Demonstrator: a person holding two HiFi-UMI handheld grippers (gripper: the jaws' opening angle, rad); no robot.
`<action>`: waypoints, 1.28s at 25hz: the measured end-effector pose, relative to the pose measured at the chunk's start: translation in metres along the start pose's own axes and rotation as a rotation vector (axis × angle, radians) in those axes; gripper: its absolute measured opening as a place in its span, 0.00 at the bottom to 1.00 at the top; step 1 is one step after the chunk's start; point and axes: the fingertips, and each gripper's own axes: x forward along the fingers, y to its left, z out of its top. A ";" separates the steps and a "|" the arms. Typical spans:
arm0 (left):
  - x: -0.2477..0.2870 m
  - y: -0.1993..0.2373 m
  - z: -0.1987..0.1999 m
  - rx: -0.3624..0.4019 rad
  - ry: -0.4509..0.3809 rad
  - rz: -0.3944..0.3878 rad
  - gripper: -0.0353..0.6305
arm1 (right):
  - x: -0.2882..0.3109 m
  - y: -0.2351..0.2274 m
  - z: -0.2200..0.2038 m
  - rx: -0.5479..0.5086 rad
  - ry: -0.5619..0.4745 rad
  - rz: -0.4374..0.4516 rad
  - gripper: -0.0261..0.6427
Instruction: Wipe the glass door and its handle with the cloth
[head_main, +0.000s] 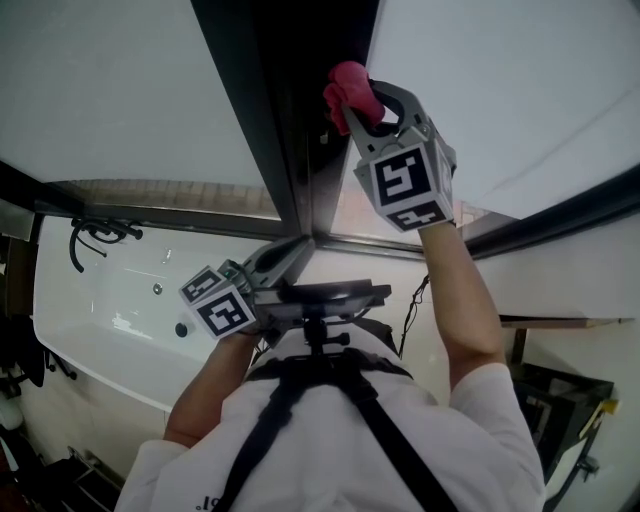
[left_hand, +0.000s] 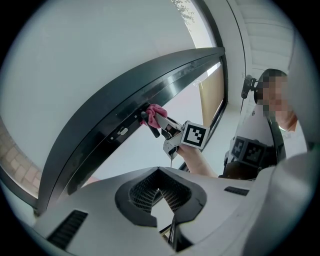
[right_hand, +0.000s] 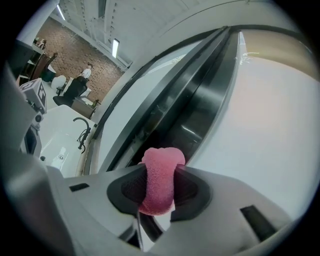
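Clamping the cloth (right_hand: 161, 167) at its middle, the right gripper (right_hand: 159, 175) has its jaws tight on it; the free end beyond the fingertips meets the door frame (right_hand: 200, 115). Cloth is judged soft, light, yielding. Left gripper (left_hand: 159, 171) is closed, empty.

No text, label or number can be read.
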 end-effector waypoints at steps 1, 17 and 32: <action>0.000 0.000 0.000 0.001 0.001 -0.001 0.04 | -0.001 -0.002 -0.003 0.000 0.007 -0.002 0.19; 0.003 0.003 -0.006 0.002 0.006 0.004 0.04 | -0.037 -0.057 -0.032 0.005 0.049 -0.162 0.19; -0.004 0.003 -0.003 0.006 -0.023 0.020 0.04 | -0.045 -0.044 0.118 -0.113 -0.321 -0.185 0.19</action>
